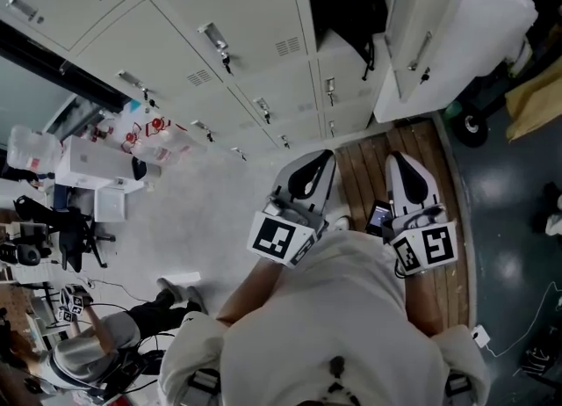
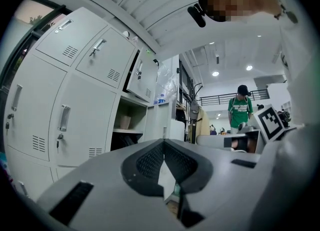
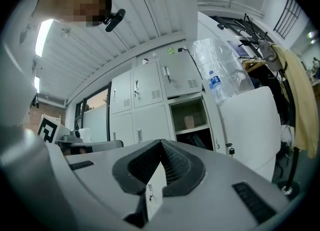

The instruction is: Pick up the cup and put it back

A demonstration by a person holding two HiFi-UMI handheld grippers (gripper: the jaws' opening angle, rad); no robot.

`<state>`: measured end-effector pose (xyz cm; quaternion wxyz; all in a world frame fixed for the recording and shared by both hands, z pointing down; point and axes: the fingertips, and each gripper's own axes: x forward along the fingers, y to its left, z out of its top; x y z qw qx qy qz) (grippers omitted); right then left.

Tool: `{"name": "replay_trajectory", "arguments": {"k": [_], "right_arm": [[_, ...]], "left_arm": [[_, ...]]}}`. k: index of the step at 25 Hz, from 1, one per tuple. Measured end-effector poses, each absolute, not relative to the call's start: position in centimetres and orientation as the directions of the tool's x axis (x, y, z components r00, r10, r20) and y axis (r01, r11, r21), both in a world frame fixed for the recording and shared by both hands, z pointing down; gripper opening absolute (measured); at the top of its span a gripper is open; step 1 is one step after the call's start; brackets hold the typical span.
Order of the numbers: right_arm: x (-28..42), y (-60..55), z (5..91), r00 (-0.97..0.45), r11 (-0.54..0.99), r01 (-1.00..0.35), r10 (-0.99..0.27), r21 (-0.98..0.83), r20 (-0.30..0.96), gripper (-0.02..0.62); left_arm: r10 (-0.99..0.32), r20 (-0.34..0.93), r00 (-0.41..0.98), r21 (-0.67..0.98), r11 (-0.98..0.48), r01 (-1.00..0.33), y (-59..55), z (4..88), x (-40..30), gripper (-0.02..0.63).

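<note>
Both the left gripper (image 2: 163,144) and the right gripper (image 3: 161,143) have jaws pressed together, holding nothing — the cup (image 3: 189,121) stands well off on the upper shelf of the open locker (image 3: 198,109). Reaching in without spreading the jaws would likely shove or tip it

Ahead, open locker (image 3: 192,106): room above shelf (image 3: 192,130) free, only cup (image 3: 188,121) standing there. Dark lower compartment (image 3: 199,141): contents unclear. Swung-out door (image 3: 248,125) blocks approach from right. Left side walled by closed lockers (image 3: 152,120) (handles (image 3: 138,135) jutting out).
</note>
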<state>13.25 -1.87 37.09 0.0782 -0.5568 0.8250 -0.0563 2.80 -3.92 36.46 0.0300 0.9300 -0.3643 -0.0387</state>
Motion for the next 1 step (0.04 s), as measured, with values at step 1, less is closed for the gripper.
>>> {"name": "replay_trajectory", "arguments": {"k": [1], "right_arm": [[13.29,-1.79,36.94,-0.366,0.372,-0.911,-0.928,-0.177,-0.070,0.026]], "left_arm": [[-0.676,-0.049,0.735,0.081,-0.736,-0.672,-3.89,36.39,2.93,0.008]]}}
